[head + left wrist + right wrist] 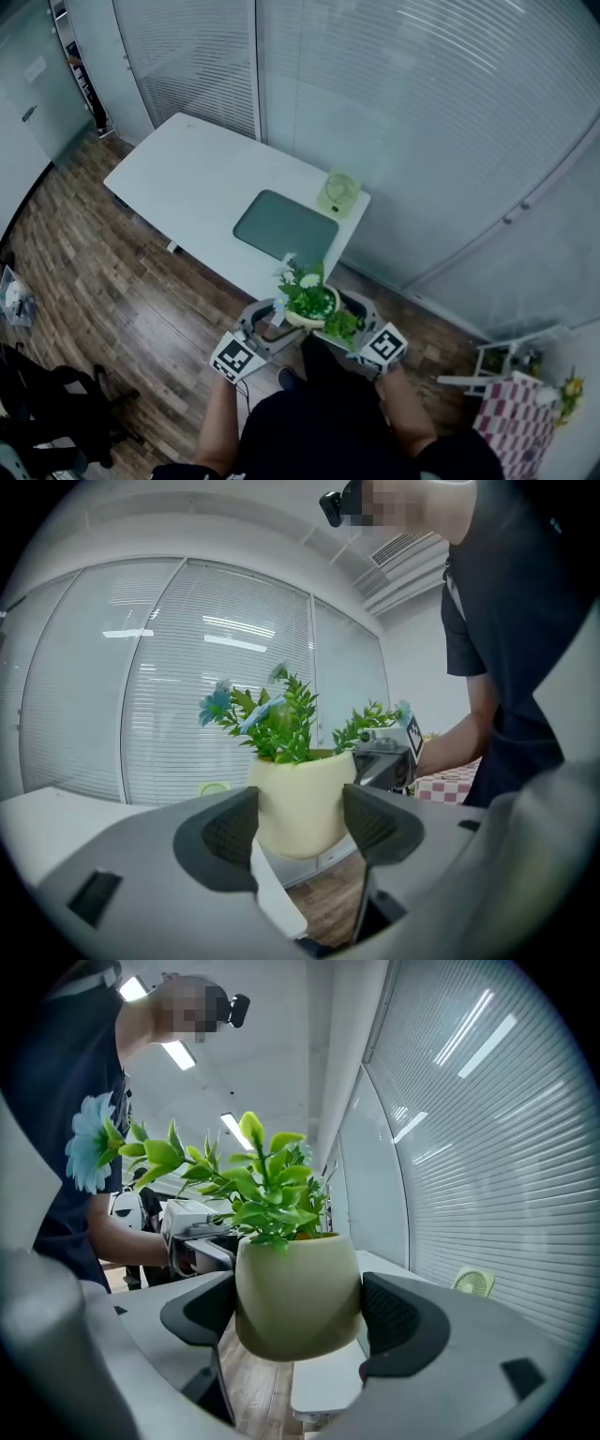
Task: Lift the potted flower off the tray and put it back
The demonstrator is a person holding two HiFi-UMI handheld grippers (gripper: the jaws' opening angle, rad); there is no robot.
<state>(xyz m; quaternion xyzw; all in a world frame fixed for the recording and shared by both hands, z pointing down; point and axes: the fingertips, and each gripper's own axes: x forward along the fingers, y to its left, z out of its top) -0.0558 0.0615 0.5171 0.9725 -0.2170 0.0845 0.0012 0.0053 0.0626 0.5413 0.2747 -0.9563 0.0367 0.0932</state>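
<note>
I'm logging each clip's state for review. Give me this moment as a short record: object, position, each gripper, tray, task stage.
object: potted flower, pale pot, green leaves, blue blooms
position: upright in the air in front of the person, off the tray
left gripper: shut on one side of it
right gripper: shut on the opposite side
tray: dark, lying on the white table
also on table: small green fan beside the tray
task stage: lifted, not yet put back

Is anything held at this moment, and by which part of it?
The potted flower: the left claw and the right claw each grip its cream pot by the sides.
</note>
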